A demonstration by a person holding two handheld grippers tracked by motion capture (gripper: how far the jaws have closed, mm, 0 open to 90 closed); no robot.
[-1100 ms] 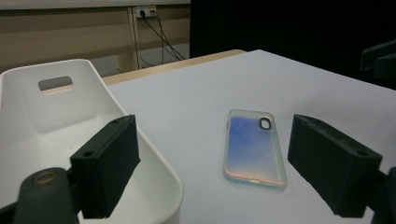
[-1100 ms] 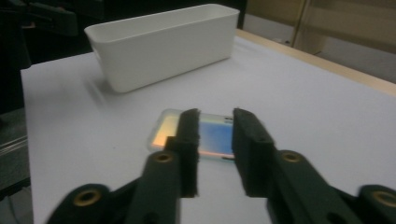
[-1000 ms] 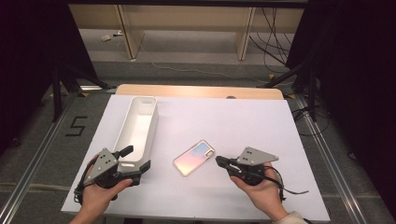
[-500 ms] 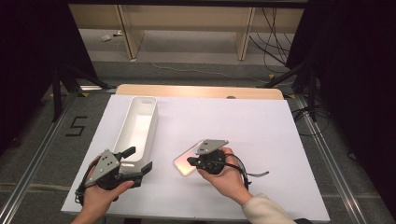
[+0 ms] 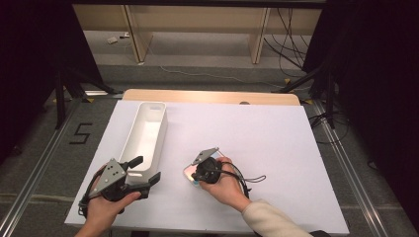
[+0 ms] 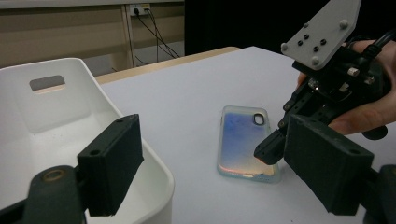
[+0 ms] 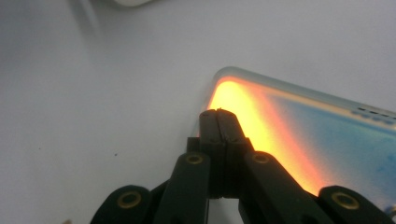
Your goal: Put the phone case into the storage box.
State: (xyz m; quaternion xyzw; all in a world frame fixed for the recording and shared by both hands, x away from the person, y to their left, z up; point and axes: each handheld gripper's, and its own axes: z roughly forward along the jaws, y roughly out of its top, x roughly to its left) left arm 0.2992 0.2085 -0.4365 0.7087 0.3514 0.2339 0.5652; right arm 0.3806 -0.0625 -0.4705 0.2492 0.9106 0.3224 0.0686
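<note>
1. The right gripper [image 5: 193,176] has its jaws pressed together with nothing between them; its tip sits at the near corner of the phone case [image 6: 244,141], over the orange end.
2. Whether the tip touches the case cannot be told.
3. The case lies flat on the white table [image 5: 276,143], camera cutout at the far end, just right of the tray [image 5: 144,136].
4. The left gripper [image 5: 148,170] rests near the table's front left, jaws wide apart and empty, straddling the tray's near corner.
5. The tray is long, white and runs away from the person.
</note>
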